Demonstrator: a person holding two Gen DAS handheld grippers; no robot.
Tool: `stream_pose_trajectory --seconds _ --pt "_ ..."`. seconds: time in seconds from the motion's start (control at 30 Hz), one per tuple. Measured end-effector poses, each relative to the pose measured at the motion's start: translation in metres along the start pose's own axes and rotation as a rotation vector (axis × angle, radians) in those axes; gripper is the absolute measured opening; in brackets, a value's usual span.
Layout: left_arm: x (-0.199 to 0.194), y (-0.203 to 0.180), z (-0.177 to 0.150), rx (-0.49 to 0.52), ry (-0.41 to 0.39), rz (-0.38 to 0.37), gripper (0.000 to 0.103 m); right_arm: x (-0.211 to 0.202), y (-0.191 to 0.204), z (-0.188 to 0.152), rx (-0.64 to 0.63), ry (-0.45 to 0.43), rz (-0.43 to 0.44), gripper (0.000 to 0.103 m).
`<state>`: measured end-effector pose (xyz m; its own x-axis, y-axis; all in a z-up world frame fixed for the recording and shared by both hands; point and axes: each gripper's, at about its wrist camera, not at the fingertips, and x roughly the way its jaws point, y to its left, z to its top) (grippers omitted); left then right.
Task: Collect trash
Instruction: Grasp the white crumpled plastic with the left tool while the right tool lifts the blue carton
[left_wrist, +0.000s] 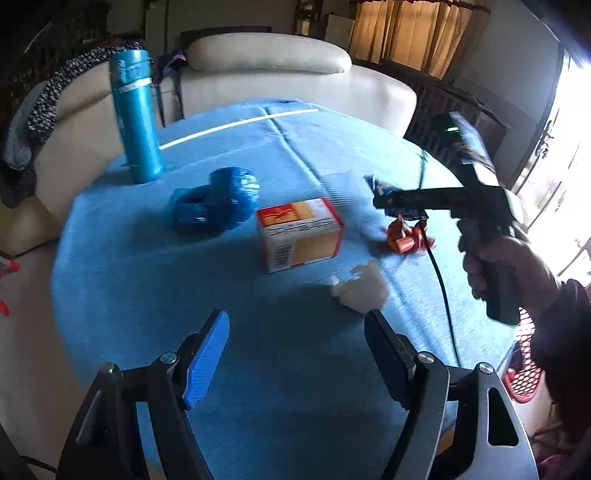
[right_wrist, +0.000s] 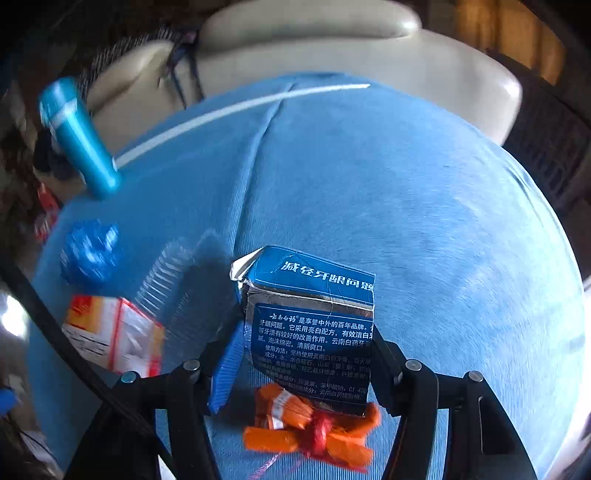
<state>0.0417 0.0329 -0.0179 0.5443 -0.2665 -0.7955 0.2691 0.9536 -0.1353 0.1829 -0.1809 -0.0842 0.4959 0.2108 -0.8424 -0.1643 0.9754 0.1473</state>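
My right gripper (right_wrist: 306, 332) is shut on a blue toothpaste box (right_wrist: 314, 295), one pad pressed against each side. In the left wrist view that gripper (left_wrist: 384, 201) sits at the right, held by a hand, with the box (left_wrist: 382, 186) at its tip. An orange wrapper (right_wrist: 314, 428) lies on the blue cloth right beneath it. My left gripper (left_wrist: 297, 317) stands open over the cloth, nothing between its fingers. Just beyond its right finger lies a crumpled white tissue (left_wrist: 360, 286). An orange-and-white carton (left_wrist: 299, 234) stands further in.
A tall blue bottle (left_wrist: 136, 118) stands at the far left of the blue-covered table (left_wrist: 258, 387). Crumpled blue plastic (left_wrist: 214, 199) and a clear plastic piece (left_wrist: 340, 188) lie near the carton. A cream sofa (left_wrist: 277, 59) is behind; a red mesh basket (left_wrist: 524, 369) sits low right.
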Motion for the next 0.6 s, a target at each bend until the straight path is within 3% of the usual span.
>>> stream_pose_trajectory --seconds 0.2,0.4,0.53,0.6 --pt "0.034 -0.026 0.017 -0.006 0.042 -0.109 0.076 -0.081 -0.033 -0.032 0.102 -0.2 0.129 0.064" --pt "0.08 -0.053 0.03 -0.003 0.104 -0.093 0.076 -0.14 -0.064 -0.081 0.175 -0.296 0.153 0.064" --pt "0.097 -0.06 0.028 -0.005 0.13 -0.079 0.055 -0.172 -0.092 -0.12 0.22 -0.323 0.135 0.064" --pt "0.102 -0.062 0.027 0.008 0.128 -0.06 0.051 -0.182 -0.102 -0.139 0.238 -0.332 0.111 0.064"
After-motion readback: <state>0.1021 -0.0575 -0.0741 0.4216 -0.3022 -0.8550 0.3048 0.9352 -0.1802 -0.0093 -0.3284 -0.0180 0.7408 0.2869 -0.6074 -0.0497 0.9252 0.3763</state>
